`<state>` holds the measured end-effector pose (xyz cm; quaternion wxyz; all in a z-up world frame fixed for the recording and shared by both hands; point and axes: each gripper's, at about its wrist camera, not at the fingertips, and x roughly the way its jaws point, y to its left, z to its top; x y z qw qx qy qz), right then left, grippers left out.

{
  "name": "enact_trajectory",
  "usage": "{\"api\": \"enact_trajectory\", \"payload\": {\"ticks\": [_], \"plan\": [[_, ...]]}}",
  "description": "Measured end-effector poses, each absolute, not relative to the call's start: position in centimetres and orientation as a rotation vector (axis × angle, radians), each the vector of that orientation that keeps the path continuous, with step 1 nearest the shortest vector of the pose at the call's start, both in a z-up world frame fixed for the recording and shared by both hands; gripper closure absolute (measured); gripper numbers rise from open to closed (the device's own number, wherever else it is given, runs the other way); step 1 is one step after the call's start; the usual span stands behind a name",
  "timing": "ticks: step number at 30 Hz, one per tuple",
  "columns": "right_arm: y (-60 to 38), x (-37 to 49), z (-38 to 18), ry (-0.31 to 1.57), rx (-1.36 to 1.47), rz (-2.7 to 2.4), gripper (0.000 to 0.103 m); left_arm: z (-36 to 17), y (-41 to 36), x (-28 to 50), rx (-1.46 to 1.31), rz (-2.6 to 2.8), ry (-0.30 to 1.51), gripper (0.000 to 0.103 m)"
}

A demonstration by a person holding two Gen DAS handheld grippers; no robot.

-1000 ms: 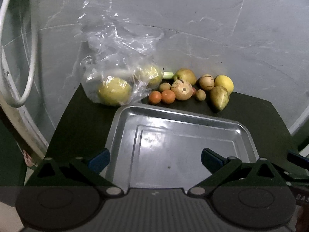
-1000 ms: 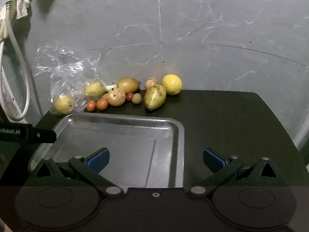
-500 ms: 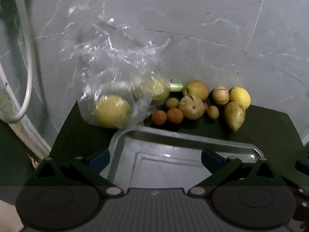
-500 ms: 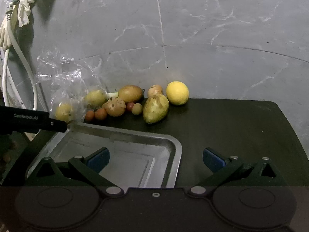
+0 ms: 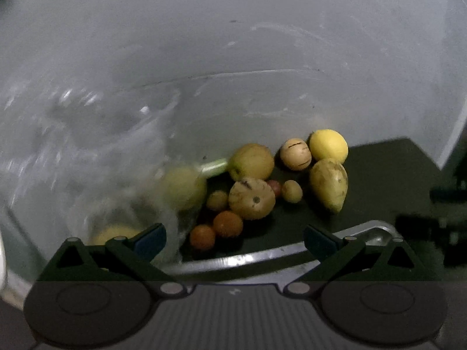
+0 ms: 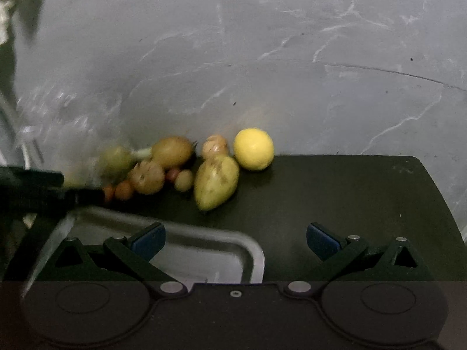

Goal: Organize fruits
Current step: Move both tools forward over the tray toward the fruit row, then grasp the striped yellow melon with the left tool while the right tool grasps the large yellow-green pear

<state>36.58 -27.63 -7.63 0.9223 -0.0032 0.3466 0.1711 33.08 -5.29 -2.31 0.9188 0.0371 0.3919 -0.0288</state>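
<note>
Black tongs [image 5: 235, 237] w/ blue pads [image 5: 150, 236], silver pivot screws, ribbed base.

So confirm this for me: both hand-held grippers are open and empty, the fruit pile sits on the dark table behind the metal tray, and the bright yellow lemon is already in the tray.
Not quite. The lemon is not in the metal tray; the right wrist view shows it on the dark table at the pile's right end. The rest stands: the left hand-held gripper and right hand-held gripper are open and empty.

Blurred plastic bag [image 5: 96, 157], metal tray [image 5: 262, 258] mostly hidden behind claw
</note>
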Motion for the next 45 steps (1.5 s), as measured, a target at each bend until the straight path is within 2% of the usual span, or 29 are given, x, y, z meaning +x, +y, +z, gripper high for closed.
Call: {"api": "enact_trajectory", "payload": {"ticks": [14, 22, 35, 41, 45], "plan": [[-24.6, 43.4, -8.0, 0.823, 0.005, 0.399, 0.004, -4.6, -8.1, 37.4, 0.305, -0.118, 0.777, 0.001], [-22.9, 45.4, -9.2, 0.869, 0.029, 0.428, 0.013, -5.4, -7.9, 38.9, 0.313, -0.179, 0.812, 0.010], [-22.6, 47.3, -10.5, 0.901, 0.087, 0.385, 0.035, -6.6, -8.5, 40.4, 0.333, -0.195, 0.851, 0.032], [-22.5, 47.4, -10.8, 0.910, 0.102, 0.397, 0.043, -7.4, -8.9, 40.5, 0.361, -0.201, 0.862, 0.040], [-22.2, 47.6, -11.1, 0.917, 0.101, 0.397, 0.044, -7.7, -8.8, 41.2, 0.356, -0.191, 0.873, 0.044]]}}
